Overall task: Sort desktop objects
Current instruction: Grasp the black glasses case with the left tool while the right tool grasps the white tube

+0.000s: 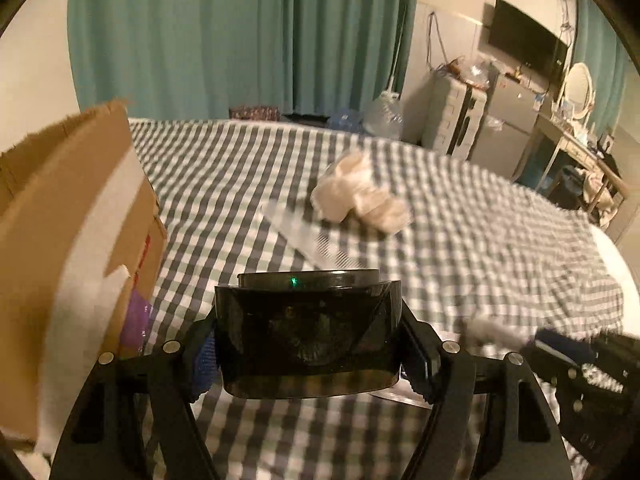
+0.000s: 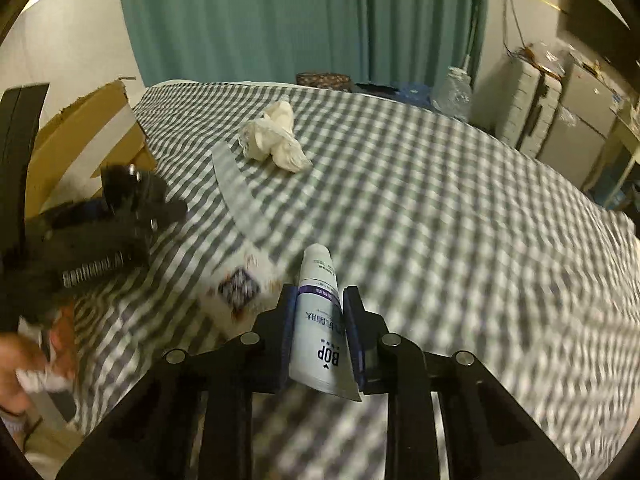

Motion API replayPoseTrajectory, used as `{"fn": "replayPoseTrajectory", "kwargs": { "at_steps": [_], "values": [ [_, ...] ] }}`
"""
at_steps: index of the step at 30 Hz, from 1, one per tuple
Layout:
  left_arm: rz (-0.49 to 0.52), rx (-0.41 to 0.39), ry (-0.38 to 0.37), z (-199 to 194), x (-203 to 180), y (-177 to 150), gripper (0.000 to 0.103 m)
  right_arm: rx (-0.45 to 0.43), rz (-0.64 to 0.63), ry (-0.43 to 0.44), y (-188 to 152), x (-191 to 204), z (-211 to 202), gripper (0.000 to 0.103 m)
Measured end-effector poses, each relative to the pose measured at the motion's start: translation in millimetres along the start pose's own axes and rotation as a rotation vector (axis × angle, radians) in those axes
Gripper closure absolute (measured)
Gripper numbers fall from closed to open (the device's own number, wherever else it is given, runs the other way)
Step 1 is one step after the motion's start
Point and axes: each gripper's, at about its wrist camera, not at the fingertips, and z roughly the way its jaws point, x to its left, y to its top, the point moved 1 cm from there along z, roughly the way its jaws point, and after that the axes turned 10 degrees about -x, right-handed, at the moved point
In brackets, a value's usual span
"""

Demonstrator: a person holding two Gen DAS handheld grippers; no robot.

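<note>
pinching a white tube [image 2: 320,320] lengthwise — cap pointing away — right hand-held gripper [image 2: 322,332]; left [image 1: 308,344] clamps a dark box.

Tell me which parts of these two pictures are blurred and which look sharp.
Left wrist view: the cardboard box and checked cloth smear, the held dark container stays crisp. Right wrist view: the tube is sharp, the left tool blurs.

Crumpled tissue [image 2: 276,142] sits mid-bed on the checked sheet [image 2: 440,208], clear wrapper [image 2: 236,196] just before it, cardboard box [image 2: 84,136] at left.
</note>
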Motion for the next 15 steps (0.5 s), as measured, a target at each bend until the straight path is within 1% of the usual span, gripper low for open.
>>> {"fn": "replayPoseTrajectory", "kwargs": {
  "at_steps": [3, 4, 8, 11, 12, 13, 14, 15],
  "values": [
    [-0.026, -0.015, -0.026, -21, -5, 2, 0.026, 0.024, 0.019, -0.025, -13, -8, -26, 0.088],
    [-0.027, -0.018, -0.034, -27, -5, 2, 0.026, 0.037, 0.017, -0.040, -20, -10, -35, 0.088],
    [-0.008, -0.028, -0.039, -40, -16, 1, 0.026, 0.086, 0.067, -0.048, -51, -14, -37, 0.088],
    [-0.005, -0.029, -0.042, -45, -16, -4, 0.026, 0.108, 0.106, -0.062, -64, -20, -32, 0.087],
    [-0.003, -0.028, -0.040, -45, -16, -5, 0.026, 0.106, 0.117, -0.067, -62, -21, -30, 0.082],
    [-0.002, -0.024, -0.039, -42, -15, -6, 0.026, 0.088, 0.127, -0.066, -58, -22, -31, 0.073],
    [-0.001, -0.018, -0.037, -41, -14, -7, 0.026, 0.075, 0.129, -0.065, -53, -23, -31, 0.067],
    [-0.002, -0.008, -0.037, -36, -14, -8, 0.026, 0.071, 0.124, -0.068, -49, -23, -27, 0.059]
  ]
}}
